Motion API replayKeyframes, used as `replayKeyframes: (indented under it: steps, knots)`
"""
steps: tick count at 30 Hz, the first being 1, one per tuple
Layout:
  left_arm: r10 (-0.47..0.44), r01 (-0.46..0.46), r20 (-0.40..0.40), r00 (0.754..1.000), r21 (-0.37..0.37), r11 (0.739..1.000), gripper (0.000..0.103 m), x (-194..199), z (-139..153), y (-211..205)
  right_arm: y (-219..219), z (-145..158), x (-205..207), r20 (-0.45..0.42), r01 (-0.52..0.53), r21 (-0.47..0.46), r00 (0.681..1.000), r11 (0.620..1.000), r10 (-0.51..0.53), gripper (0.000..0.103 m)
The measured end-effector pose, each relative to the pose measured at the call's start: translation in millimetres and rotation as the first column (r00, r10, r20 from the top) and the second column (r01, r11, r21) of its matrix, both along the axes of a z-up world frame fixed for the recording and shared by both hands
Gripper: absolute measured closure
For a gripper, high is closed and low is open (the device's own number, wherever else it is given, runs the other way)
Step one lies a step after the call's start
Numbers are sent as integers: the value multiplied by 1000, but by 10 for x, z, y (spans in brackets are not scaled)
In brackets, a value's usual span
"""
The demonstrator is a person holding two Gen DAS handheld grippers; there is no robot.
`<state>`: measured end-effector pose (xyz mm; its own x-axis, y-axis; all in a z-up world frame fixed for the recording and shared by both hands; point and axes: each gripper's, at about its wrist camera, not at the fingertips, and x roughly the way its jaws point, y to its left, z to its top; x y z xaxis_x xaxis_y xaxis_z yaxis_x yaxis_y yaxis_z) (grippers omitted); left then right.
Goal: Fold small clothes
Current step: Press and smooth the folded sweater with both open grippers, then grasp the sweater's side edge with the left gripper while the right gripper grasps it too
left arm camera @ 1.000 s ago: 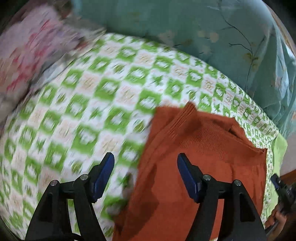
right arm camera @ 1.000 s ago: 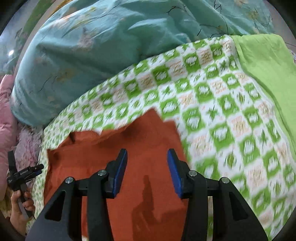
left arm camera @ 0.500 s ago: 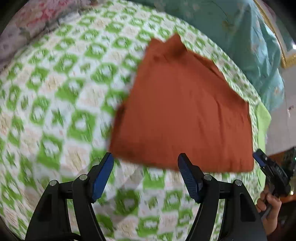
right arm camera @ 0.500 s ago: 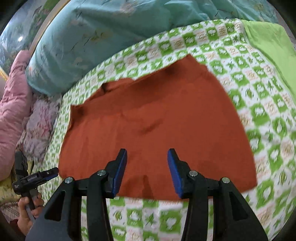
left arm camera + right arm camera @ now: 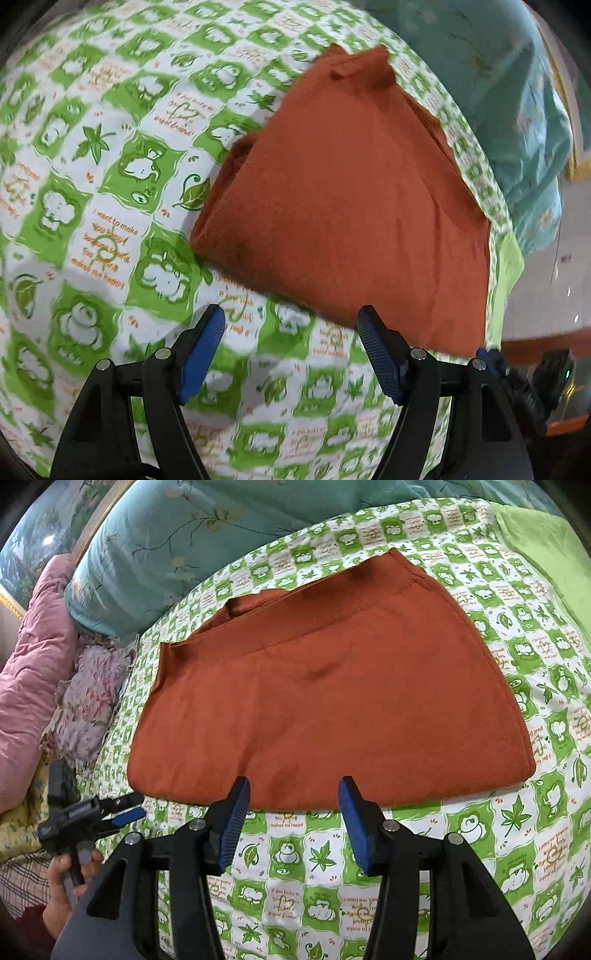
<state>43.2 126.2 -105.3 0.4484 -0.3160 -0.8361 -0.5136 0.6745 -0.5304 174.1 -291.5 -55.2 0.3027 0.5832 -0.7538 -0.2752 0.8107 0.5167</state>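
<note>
Rust-orange knit garment (image 5: pixel 325 698) lies flat, folded into a rough trapezoid, on a bed w/ a green-and-white checked bedspread (image 5: pixel 406 867) printed w/ cartoon animals, leaves and small text. Ribbed hem band runs along its far edge; a second ribbed layer peeks out at the far left corner.

Right claw (image 5: pixel 291 812): jaws spread wide, nothing between them, tips just at the garment's near edge; contact w/ the cloth can't be told. Left claw (image 5: pixel 291 347): also wide open and empty, over the bedspread just short of the garment's (image 5: pixel 351 206) near edge, not touching it. In the right wrist view the left claw (image 5: pixel 125 812) shows at the lower left, held in the person's left hand (image 5: pixel 70 882), beside the garment's left corner.

Beyond the bedspread: teal floral quilt (image 5: pixel 192 535); pink quilted blanket (image 5: pixel 33 657) and floral cloth (image 5: pixel 88 701) at left. Plain lime-green sheet (image 5: pixel 546 542) at far right.
</note>
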Motion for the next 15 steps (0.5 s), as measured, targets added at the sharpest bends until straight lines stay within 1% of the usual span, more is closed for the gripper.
replayKeyframes:
  steps: [1,3,6,10,11,13,15]
  knots:
    - [24,-24,4,1000,-19,1000,26,29,-48,31,4,-4,-1,-2,-4,-1,1000,1000,4,51]
    - [65,-64,31,997,-42,997,20,76,-68,63,0,-20,12,-9,-17,-3,1000,1000,17,51]
    - [111,-109,62,992,-34,993,20,187,-57,140,-17,-33,28,-15,-26,-4,1000,1000,26,51]
    - [181,-177,92,979,-53,983,21,313,-73,271,-34,-35,76,-20,-42,-1,999,999,42,51]
    - [187,-183,101,977,-47,982,22,331,-64,284,-44,-37,97,-19,-46,0,999,999,46,51]
    - [183,-184,109,977,-2,983,34,392,-29,294,-46,-40,104,-22,-43,0,999,999,43,51]
    - [168,-171,110,980,17,985,73,438,-12,306,-79,-52,165,-28,-44,2,999,999,44,51]
